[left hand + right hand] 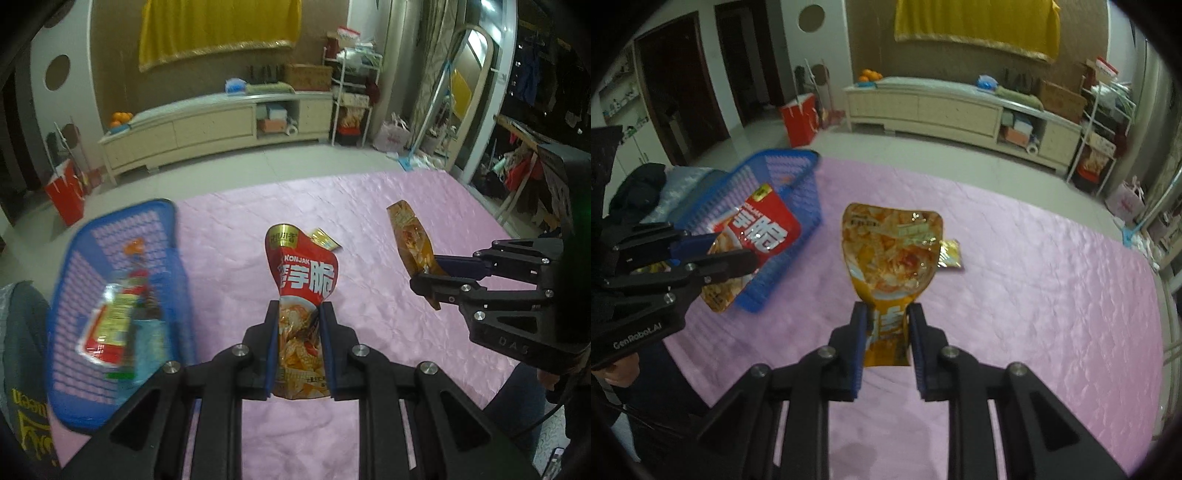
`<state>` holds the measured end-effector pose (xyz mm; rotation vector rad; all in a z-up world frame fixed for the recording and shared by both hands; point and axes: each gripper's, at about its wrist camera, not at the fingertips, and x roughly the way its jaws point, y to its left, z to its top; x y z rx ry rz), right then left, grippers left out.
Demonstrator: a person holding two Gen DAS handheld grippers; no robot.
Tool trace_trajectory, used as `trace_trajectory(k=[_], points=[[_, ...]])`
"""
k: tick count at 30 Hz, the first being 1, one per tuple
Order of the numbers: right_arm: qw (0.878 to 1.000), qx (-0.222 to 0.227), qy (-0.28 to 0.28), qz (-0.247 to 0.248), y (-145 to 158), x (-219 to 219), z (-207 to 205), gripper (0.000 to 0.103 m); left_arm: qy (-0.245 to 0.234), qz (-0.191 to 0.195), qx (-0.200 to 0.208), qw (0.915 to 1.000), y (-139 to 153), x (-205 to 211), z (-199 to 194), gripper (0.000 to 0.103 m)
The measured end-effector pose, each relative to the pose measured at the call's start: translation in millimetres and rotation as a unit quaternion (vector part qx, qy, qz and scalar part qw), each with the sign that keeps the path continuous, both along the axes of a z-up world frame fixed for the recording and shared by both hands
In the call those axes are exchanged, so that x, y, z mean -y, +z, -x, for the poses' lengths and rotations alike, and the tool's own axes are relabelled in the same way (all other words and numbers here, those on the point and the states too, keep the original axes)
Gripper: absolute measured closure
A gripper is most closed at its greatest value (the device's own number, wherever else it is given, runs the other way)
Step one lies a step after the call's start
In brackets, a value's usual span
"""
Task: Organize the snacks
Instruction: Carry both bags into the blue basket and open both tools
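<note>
Each hand-held gripper holds a snack: left hand-held gripper [298,325] a red packet [304,284], right hand-held gripper [886,325] an orange packet [892,254]. The blue basket [62,402] already holds some snacks; one gold sachet [949,253] remains on the pink cloth [1052,295].

At centre, the right gripper [885,321] pinches an orange foil snack pouch [892,254] between its blue-padded fingers [859,332], lifted above a pink quilted tabletop [1052,295]. At nine o'clock, the left gripper [731,258] holds a red foil snack pouch [764,229] before a blue plastic slatted basket [790,173]. A small gold sachet [951,253] lies at two o'clock, just beside the orange pouch.
</note>
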<state>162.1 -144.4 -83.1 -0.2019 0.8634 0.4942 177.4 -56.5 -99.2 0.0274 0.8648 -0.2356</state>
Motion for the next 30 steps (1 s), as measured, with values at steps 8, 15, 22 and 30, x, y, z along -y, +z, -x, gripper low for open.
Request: trace_trajectory(k=[8, 15, 22, 30], points=[[0.999, 0.017, 0.044, -0.012, 20, -54, 2, 0.077, 0.039, -0.008, 0.017, 0.999, 22, -64, 20, 0.085], [0.996, 0.02, 0.085, -0.003, 25, -110, -8, 0.077, 0.071, -0.002, 0.015, 0.9974, 23, -123, 22, 0.085], [0.994, 0.011, 0.108, 0.014, 15, -152, -27, 0.077, 0.094, 0.003, 0.01, 0.9955, 16, -160, 8, 0.085], [0.993, -0.02, 0.11, 0.036, -9, -180, -59, 0.076, 0.11, 0.02, -0.004, 0.9937, -2, -187, -19, 0.085]])
